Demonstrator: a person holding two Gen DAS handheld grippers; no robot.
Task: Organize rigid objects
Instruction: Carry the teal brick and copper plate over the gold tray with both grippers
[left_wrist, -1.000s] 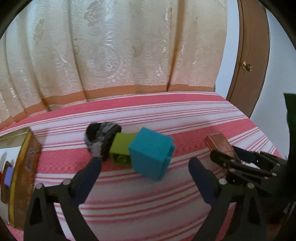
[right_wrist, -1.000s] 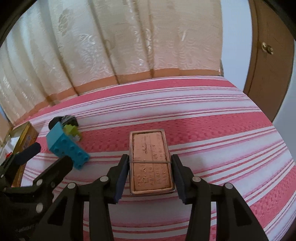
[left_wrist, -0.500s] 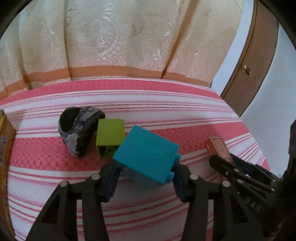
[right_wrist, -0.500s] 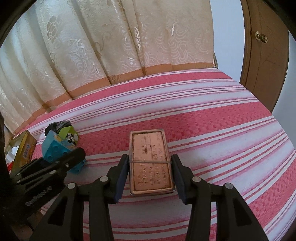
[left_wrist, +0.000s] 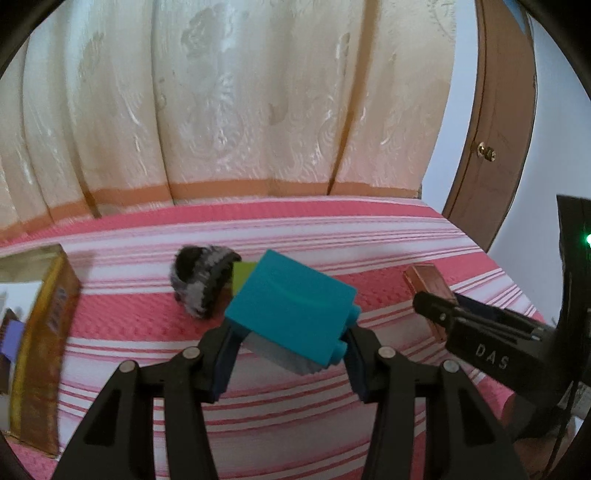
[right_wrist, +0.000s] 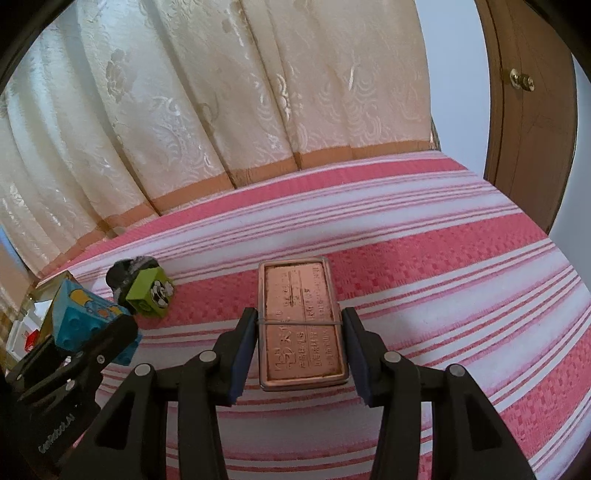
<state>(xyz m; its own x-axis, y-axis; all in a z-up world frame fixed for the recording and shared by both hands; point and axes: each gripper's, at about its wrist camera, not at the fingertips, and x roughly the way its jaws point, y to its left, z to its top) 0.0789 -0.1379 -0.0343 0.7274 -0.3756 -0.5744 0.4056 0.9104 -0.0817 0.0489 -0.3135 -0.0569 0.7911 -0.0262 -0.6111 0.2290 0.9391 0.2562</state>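
A teal toy block (left_wrist: 291, 314) sits tilted between the pads of my left gripper (left_wrist: 290, 343), which is shut on it just above the striped cloth. In the right wrist view the same teal block (right_wrist: 79, 325) shows at the far left. My right gripper (right_wrist: 299, 323) is shut on a flat copper-coloured tin (right_wrist: 301, 321) that rests low over the cloth. That copper tin (left_wrist: 428, 284) also peeks out at the right of the left wrist view. A lime-green block (right_wrist: 147, 291) lies behind the teal one, next to a fuzzy black-and-grey object (left_wrist: 199, 280).
A red-and-white striped cloth (right_wrist: 461, 258) covers the surface. A yellow box (left_wrist: 40, 339) stands at the left edge. A cream curtain (left_wrist: 240, 110) hangs along the far side, and a brown door (left_wrist: 495, 129) is at the right.
My left gripper went from wide open to shut on the teal block, which now sits raised and tilted between the pads. The right gripper has kept still on the copper tin.
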